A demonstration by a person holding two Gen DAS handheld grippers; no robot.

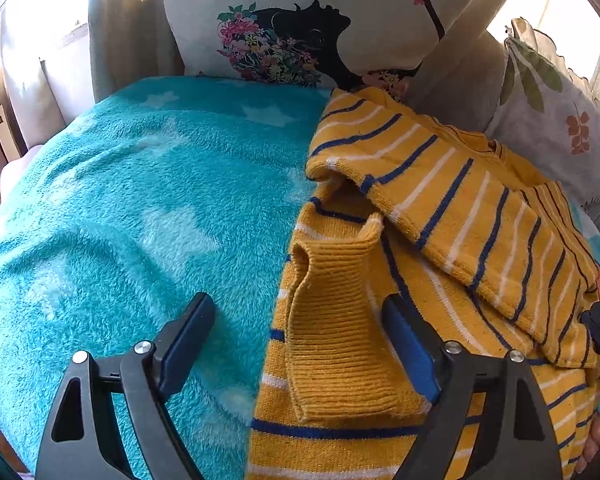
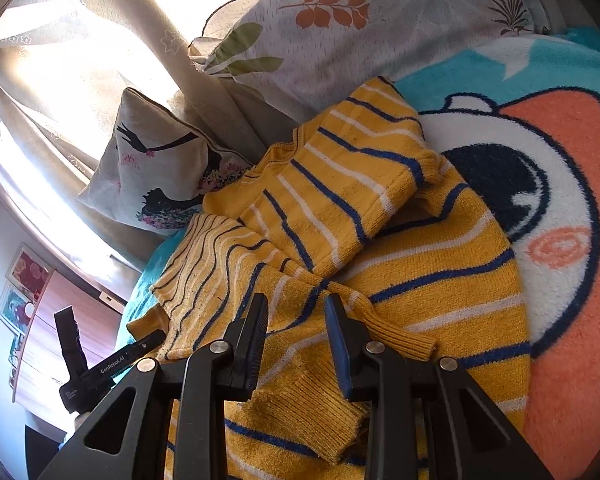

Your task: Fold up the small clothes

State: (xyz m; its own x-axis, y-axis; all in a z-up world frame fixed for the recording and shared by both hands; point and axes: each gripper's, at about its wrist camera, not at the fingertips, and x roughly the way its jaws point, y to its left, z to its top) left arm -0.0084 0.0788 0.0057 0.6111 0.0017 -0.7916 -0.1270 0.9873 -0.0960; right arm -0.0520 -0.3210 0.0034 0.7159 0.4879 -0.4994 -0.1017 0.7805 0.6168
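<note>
Yellow striped sweater (image 1: 440, 216) lies on the teal star blanket (image 1: 140, 200), sleeves folded in across the body, collar end near the printed cushion (image 1: 300, 40). Left gripper (image 1: 300, 344) is spread wide, its ribbed cuff (image 1: 332, 320) lying loose between the pads, not pinched. Right gripper (image 2: 296, 340) is partly open over the other cuff (image 2: 304, 420), gripping nothing. Leaf-print pillow (image 2: 340, 20) sits behind.

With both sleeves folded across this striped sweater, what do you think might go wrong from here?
1. The left gripper stands open around the ribbed cuff; pulling away could drag that sleeve back out.
2. The right gripper hovers, jaws apart, over the sweater; its pads may snag the knit.
3. The fleece blanket is soft and plush, so the next fold may bunch rather than crease.
</note>
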